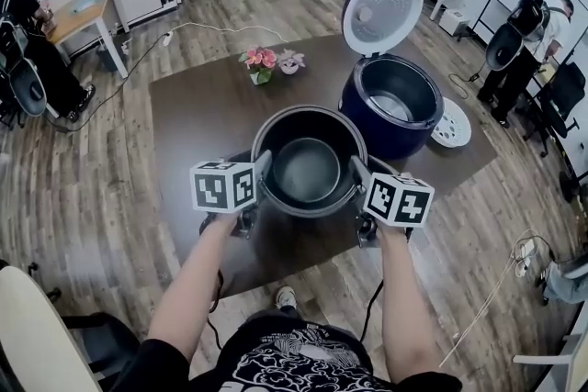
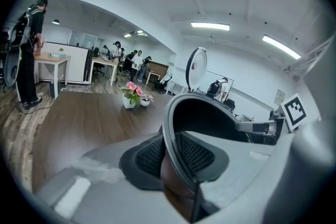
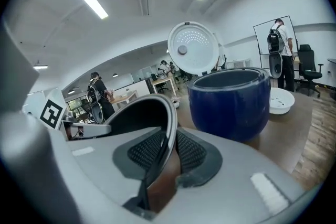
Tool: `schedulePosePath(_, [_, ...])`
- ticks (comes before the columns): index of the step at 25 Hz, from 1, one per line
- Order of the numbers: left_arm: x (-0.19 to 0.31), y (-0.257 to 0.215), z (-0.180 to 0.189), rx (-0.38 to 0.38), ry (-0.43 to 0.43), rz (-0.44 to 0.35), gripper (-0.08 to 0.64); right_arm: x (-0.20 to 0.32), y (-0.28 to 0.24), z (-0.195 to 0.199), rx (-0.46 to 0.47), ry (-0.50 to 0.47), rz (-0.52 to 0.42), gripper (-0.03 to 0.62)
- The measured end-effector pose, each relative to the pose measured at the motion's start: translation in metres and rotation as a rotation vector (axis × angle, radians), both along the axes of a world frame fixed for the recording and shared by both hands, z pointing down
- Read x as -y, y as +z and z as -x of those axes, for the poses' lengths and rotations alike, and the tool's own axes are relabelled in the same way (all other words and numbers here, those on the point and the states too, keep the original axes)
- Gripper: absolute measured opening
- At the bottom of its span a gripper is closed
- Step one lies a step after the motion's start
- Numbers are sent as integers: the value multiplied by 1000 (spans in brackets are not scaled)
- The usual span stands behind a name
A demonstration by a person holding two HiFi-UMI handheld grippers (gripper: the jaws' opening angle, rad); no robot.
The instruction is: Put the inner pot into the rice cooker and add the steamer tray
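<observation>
Dark grey inner pot (image 1: 309, 162) is pinched by its rim from both sides: the left claw (image 1: 264, 170) bites the left edge and the right claw (image 1: 356, 173) bites the right edge, each with its pads either side of the thin wall. The pot's just on the near side of the blue rice cooker (image 1: 390, 106), which has its lid (image 1: 383, 11) flipped up and looks ready to take it.

Tip for this step imo: keep both hands level so the pot can't tilt or slide out of those skinny pinches. Get it centred over the cooker's mouth, then lower it straight down before letting go.

Count:
- one inner pot
- one cooker
- one white steamer tray (image 1: 452, 124), lying on the counter (image 1: 193, 106) just right of the cooker
- two claws
- two little flower pots (image 1: 266, 64), off to the cooker's left
</observation>
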State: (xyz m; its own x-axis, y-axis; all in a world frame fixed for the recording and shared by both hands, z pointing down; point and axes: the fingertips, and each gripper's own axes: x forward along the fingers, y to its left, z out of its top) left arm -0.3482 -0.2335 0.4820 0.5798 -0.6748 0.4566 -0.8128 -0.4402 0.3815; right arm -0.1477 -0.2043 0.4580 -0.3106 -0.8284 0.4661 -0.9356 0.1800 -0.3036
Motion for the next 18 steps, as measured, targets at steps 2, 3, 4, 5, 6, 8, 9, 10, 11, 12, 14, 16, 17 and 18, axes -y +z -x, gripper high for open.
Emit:
schedulePosePath(2, [4,-18,2,-12,-7,-38,101,3,-19,3,-8,-2,-42,87])
schedulePosePath(3, [6,-26,3,-15,-9,-55,100,4,-28,3,-12,-2,-62,87])
schedulePosePath(4, [8,-34,4,-19,-11,-71,100,5,-36,3,-15,-1,-81,87])
schedulePosePath(5, [9,-43,3,-23,-11,-88,98,6,-45,2,-16,0,-102,87])
schedulePosePath(6, [11,-51,2,-27,-11,-106,98,6,-54,1,-18,2,-122,87])
schedulePosePath(8, [14,-68,-3,-36,-8,-140,98,7,-70,-4,-27,9,-156,87])
schedulePosePath(9, [15,-75,-5,-39,-5,-153,98,7,-78,-6,-32,13,-171,87])
schedulePosePath(10, [16,-81,-8,-43,-2,-165,98,7,-85,-9,-36,15,-185,87])
schedulePosePath(11, [16,-87,-10,-48,2,-175,98,7,-92,-10,-39,17,-199,86])
schedulePosePath(12, [16,-93,-12,-52,5,-184,98,6,-99,-12,-40,18,-212,86])
schedulePosePath(14, [16,-103,-16,-60,12,-201,97,5,-110,-15,-42,21,-234,86])
schedulePosePath(16, [17,-111,-20,-59,18,-219,97,4,-117,-18,-46,25,-250,86])
schedulePosePath(17, [18,-114,-22,-58,21,-228,98,4,-120,-21,-46,27,-258,86])
schedulePosePath(18, [19,-118,-24,-56,24,-236,98,4,-123,-23,-44,28,-268,86])
